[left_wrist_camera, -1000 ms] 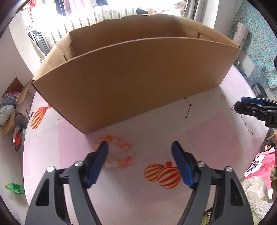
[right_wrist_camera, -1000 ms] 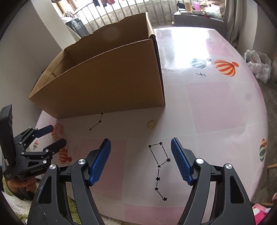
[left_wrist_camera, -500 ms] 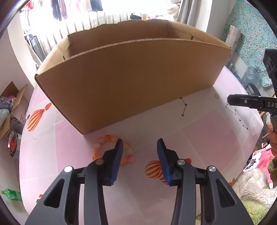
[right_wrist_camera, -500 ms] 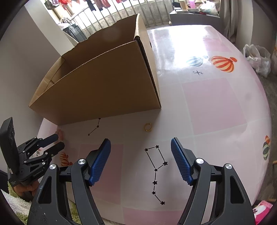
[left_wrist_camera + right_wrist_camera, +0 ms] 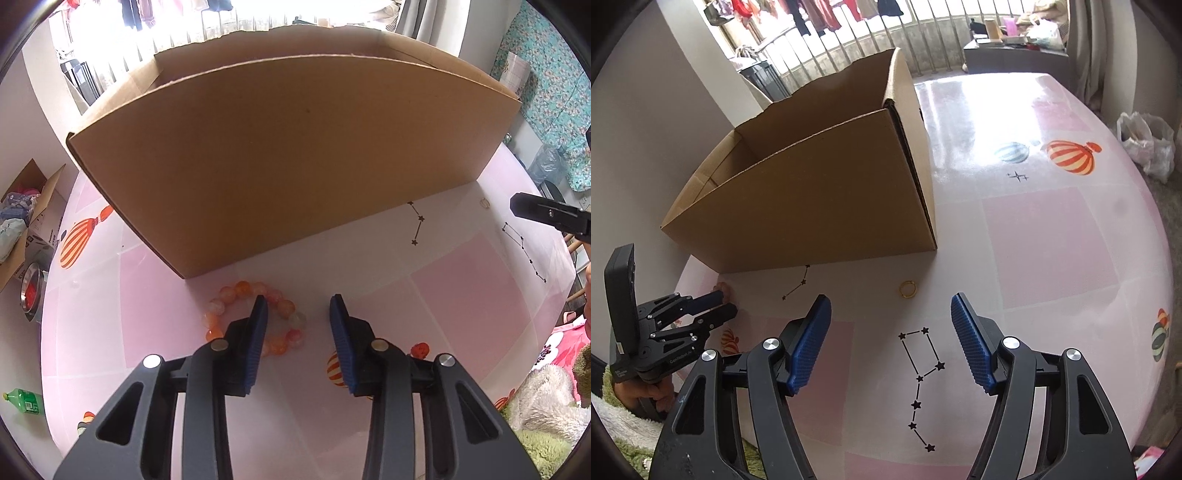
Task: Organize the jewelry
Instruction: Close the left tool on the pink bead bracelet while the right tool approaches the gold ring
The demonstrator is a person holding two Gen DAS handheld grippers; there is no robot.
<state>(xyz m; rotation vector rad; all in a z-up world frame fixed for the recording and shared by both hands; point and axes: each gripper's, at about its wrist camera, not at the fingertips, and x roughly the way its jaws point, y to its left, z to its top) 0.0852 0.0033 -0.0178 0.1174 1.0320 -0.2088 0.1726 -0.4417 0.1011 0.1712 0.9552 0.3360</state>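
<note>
We found the open cardboard box (image 5: 295, 155) standing on the pink table (image 5: 1052, 240). Its interior was only partly visible, and the part we saw held no jewelry. By our judgement the task was at its start: both pieces lay on the table and nothing had been lifted.

The left gripper (image 5: 298, 315) was closing over the orange beaded bracelet (image 5: 255, 317), which lay just in front of the box's near corner. One finger stood inside the bracelet's loop, the other outside it; the right side of the loop lay between them, and the pads did not yet press on it.

The right gripper (image 5: 891, 319) was also closing, with nothing between its fingers. The small gold ring (image 5: 907, 288) lay just ahead of it, near the box wall.

What remained: grasp each piece and place it in the box.
</note>
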